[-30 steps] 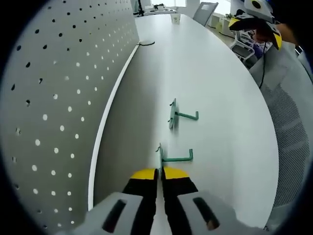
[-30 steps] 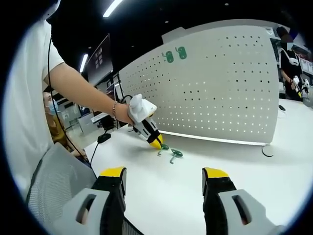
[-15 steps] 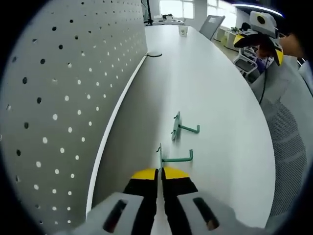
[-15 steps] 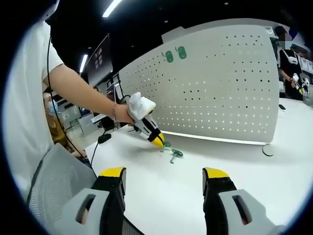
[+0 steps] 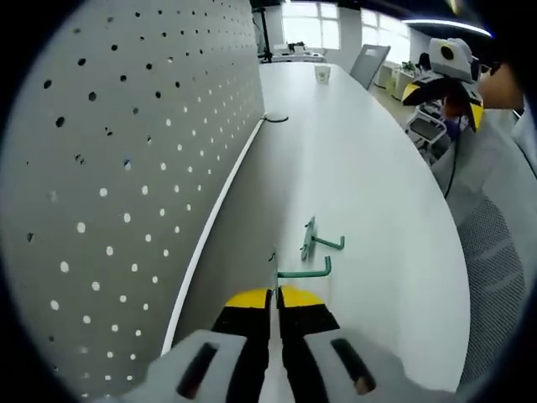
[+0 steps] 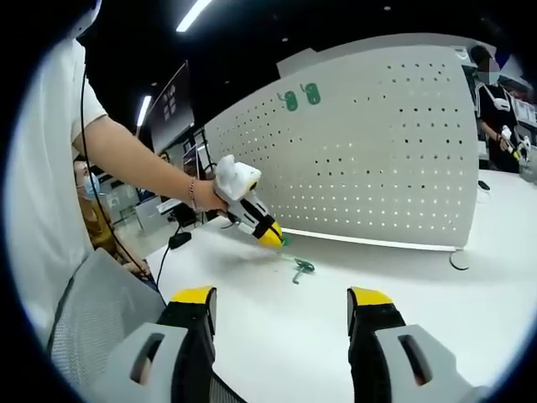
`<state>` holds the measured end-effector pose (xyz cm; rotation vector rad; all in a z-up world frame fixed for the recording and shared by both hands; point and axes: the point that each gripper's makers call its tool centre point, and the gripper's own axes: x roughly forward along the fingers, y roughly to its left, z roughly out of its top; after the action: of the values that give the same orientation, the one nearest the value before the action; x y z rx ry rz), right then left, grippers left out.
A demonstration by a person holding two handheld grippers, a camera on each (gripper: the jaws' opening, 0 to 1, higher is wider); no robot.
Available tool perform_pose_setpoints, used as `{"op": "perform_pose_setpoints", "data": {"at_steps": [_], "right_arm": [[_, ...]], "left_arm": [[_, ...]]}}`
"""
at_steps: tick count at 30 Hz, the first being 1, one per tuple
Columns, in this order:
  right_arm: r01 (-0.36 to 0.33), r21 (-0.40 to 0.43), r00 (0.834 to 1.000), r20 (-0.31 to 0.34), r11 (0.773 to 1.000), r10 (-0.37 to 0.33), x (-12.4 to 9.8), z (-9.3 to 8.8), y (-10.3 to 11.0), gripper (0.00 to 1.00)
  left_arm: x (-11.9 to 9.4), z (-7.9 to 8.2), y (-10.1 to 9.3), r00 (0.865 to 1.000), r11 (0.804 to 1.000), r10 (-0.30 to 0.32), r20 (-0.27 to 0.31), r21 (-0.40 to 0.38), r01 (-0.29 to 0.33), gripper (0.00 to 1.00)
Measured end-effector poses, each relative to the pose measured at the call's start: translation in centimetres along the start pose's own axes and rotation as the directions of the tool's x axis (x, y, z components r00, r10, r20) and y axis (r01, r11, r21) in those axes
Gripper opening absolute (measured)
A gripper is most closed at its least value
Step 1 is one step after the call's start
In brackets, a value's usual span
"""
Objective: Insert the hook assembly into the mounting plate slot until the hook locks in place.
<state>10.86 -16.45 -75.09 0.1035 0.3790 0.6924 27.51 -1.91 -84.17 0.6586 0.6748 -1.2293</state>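
My left gripper [image 5: 275,295] is shut on a green hook [image 5: 295,270], pinching its flat back plate; the hook's arm points right. A second green hook [image 5: 315,242] lies on the white table [image 5: 377,193] just beyond. The white pegboard [image 5: 109,168] stands close on the left. In the right gripper view a person's hand holds the left gripper [image 6: 268,233] a little above the table, near the loose hook [image 6: 300,267] and in front of the pegboard [image 6: 377,151]. My right gripper [image 6: 282,298] hangs open and holds nothing.
Two green hooks [image 6: 300,96] hang high on the pegboard. A paper cup [image 5: 323,74] and a chair [image 5: 373,63] are at the table's far end. A mesh chair [image 6: 92,319] is at the near left. Another person [image 6: 495,92] stands far right.
My left gripper has lifted slightly with its hook and edged forward toward the pegboard. The loose hook stays on the table. My right gripper has held still.
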Motion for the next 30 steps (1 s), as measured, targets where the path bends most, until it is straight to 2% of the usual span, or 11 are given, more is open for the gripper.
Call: {"op": "perform_pose_setpoints", "data": {"at_steps": [8,15,22,24,30], "right_arm": [[0.001,-0.001,1.0,0.009,1.0,-0.001,0.0,0.3,0.1,0.61],[0.003,0.001,1.0,0.024,1.0,-0.003,0.1,1.0,0.0,0.61],[-0.001,-0.004,0.999,0.035,1.0,0.001,0.3,1.4,0.1,0.61],[-0.001,-0.002,0.999,0.039,1.0,0.001,0.3,1.5,0.2,0.61],[-0.002,-0.005,0.999,0.046,1.0,0.002,0.3,1.9,0.3,0.61]], "left_arm": [[-0.9,1.6,0.0,0.997,0.999,0.04,0.069,0.005,-0.041,0.03],[-1.6,2.5,-0.3,0.992,0.998,0.063,0.106,0.0,-0.063,0.03],[-2.9,4.1,-0.2,0.981,0.995,0.098,0.168,-0.005,-0.098,0.03],[-3.5,4.8,-0.2,0.974,0.993,0.113,0.198,-0.001,-0.115,0.02],[-4.8,5.8,-0.3,0.96,0.99,0.142,0.24,-0.013,-0.143,0.02]]}}
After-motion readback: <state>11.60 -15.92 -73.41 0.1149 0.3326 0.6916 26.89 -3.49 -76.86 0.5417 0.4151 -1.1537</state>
